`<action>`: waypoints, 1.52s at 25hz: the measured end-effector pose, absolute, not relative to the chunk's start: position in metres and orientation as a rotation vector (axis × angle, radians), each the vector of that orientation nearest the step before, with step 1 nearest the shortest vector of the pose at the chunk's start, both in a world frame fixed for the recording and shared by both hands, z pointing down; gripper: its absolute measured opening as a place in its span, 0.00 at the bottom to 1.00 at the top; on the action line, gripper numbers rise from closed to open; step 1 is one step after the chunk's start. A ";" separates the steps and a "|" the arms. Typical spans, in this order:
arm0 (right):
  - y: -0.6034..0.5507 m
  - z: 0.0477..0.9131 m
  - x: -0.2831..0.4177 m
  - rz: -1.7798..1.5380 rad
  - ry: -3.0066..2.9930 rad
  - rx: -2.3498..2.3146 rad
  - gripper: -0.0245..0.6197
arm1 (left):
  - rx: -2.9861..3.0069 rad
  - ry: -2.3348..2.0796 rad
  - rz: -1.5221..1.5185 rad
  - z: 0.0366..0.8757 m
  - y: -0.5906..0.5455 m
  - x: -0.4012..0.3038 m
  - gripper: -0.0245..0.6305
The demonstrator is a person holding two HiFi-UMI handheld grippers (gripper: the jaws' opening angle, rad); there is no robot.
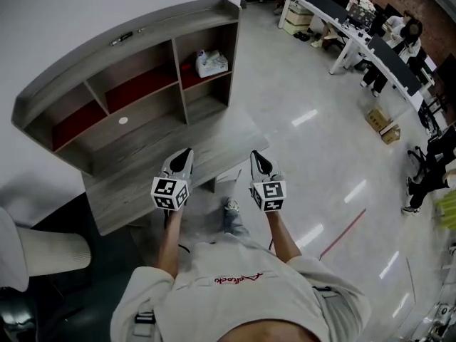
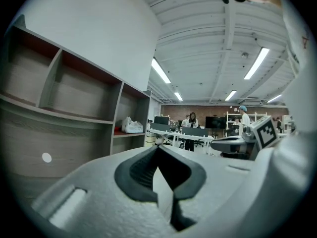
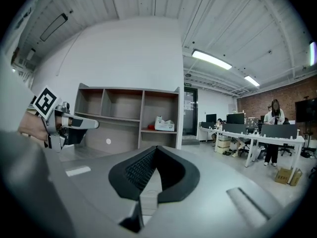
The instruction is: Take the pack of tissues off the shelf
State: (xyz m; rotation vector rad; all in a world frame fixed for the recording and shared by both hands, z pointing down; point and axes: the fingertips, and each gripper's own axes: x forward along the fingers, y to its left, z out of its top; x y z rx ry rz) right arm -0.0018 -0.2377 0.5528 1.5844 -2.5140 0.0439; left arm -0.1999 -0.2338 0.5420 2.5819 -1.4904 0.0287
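The white pack of tissues (image 1: pixel 211 63) lies on the upper shelf of the right-hand compartment of a grey wooden shelf unit (image 1: pixel 135 45). It also shows in the left gripper view as the tissue pack (image 2: pixel 132 126) and in the right gripper view as the tissue pack (image 3: pixel 164 124). My left gripper (image 1: pixel 187 152) and right gripper (image 1: pixel 254 154) hover side by side over the desk's front edge, well short of the pack. Both point toward the shelf. The left gripper (image 2: pixel 158 148) is shut and empty, and so is the right gripper (image 3: pixel 157 149).
The shelf unit stands on a grey desk (image 1: pixel 128 205) against a white wall. A white chair (image 1: pixel 50 251) is at the lower left. Office desks with monitors (image 1: pixel 356 27), seated people and cardboard boxes (image 1: pixel 383 125) fill the far right.
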 end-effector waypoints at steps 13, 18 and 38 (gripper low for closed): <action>-0.381 0.542 0.035 0.054 -2.550 1.557 0.05 | 2.582 -1.546 0.075 0.519 -0.374 -0.160 0.04; -0.428 0.546 0.049 0.075 -2.566 1.536 0.05 | 2.574 -1.586 0.090 0.510 -0.419 -0.148 0.04; -0.502 0.568 0.049 0.158 -2.622 1.416 0.05 | 2.517 -1.722 0.161 0.488 -0.517 -0.149 0.04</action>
